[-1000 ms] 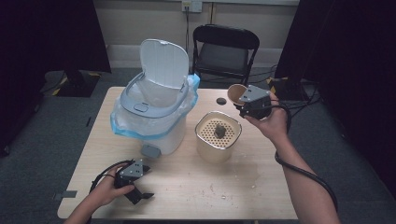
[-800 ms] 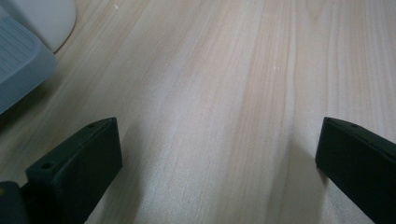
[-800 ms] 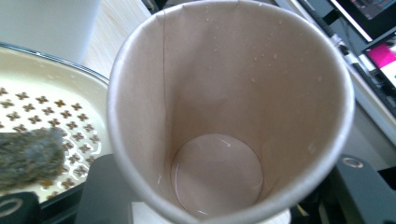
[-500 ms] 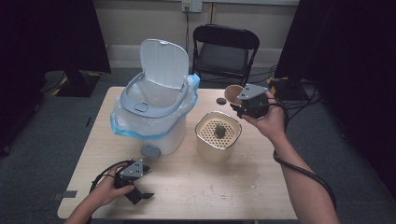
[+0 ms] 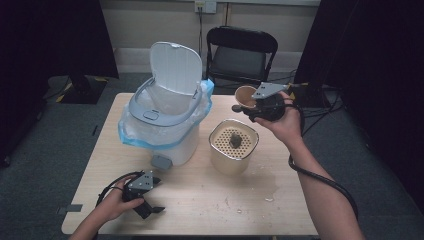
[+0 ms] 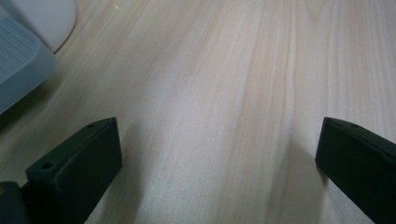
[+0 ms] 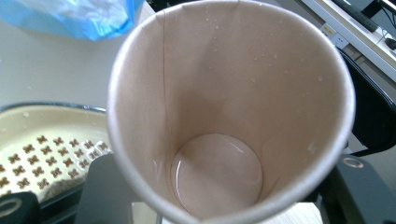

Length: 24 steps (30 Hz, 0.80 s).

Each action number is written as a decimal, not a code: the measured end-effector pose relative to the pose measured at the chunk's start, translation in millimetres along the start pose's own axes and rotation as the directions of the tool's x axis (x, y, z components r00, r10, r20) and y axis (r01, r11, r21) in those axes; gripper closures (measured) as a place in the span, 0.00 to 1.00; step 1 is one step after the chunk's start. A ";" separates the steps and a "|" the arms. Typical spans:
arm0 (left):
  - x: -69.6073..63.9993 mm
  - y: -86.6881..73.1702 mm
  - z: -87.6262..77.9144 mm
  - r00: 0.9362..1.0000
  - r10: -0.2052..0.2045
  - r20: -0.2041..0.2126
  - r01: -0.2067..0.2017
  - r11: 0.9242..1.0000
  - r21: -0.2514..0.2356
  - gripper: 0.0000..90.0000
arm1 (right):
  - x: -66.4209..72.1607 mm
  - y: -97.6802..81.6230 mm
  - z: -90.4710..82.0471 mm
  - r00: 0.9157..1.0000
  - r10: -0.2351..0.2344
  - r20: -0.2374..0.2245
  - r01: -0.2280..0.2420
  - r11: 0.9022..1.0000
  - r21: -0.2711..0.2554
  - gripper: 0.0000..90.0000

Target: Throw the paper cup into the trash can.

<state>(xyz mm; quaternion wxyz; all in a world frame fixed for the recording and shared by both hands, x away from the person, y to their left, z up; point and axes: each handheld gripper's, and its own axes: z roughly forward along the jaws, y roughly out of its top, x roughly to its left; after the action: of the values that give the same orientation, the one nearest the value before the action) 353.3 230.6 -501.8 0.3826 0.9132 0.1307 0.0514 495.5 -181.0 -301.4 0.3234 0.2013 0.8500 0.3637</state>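
On the table (image 5: pixel 200 200) the bin (image 5: pixel 162 127) stands at the left, its lid (image 5: pixel 176 67) raised at the back and its pedal (image 5: pixel 161 162) at the front. Just right of it stands the strainer pot (image 5: pixel 233 145), with a small lump (image 5: pixel 235 140) lying in it. Behind the table stands a chair (image 5: pixel 241 55). The right gripper (image 5: pixel 250 106) holds a paper cup (image 7: pixel 224 112) above the pot's far right edge (a little liquid lies in the cup). The left gripper (image 5: pixel 150 197) rests at the table's near left corner, in front of the bin.

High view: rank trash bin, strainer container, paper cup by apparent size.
1. trash bin, lid up, blue liner
2. strainer container
3. paper cup, between the right gripper's jaws and raised toward the camera, yet clearly smallest.
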 end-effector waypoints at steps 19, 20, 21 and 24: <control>0.1 -0.1 0.3 1.000 -0.001 0.002 0.001 1.000 -0.004 0.00 | -0.9 21.3 3.6 0.995 0.065 -0.074 -0.066 0.998 -0.020 0.45; 0.1 -0.1 0.2 1.000 0.000 0.002 0.000 1.000 -0.003 0.00 | -1.0 22.2 4.0 0.995 0.065 -0.081 -0.066 0.998 -0.018 0.45; 0.0 0.0 0.0 1.000 0.000 0.000 0.000 1.000 0.000 0.00 | -1.0 22.9 4.3 0.994 0.066 -0.086 -0.068 0.998 -0.017 0.45; 0.1 -0.1 0.2 1.000 0.000 0.002 0.000 1.000 -0.002 0.00 | -0.5 27.5 4.6 0.993 0.069 -0.093 -0.070 0.997 -0.016 0.45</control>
<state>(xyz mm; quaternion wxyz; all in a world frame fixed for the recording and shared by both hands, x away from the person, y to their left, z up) 353.5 230.6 -502.0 0.3839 0.9128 0.1301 0.0506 502.0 -161.1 -283.0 0.2728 0.2107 0.8531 0.3917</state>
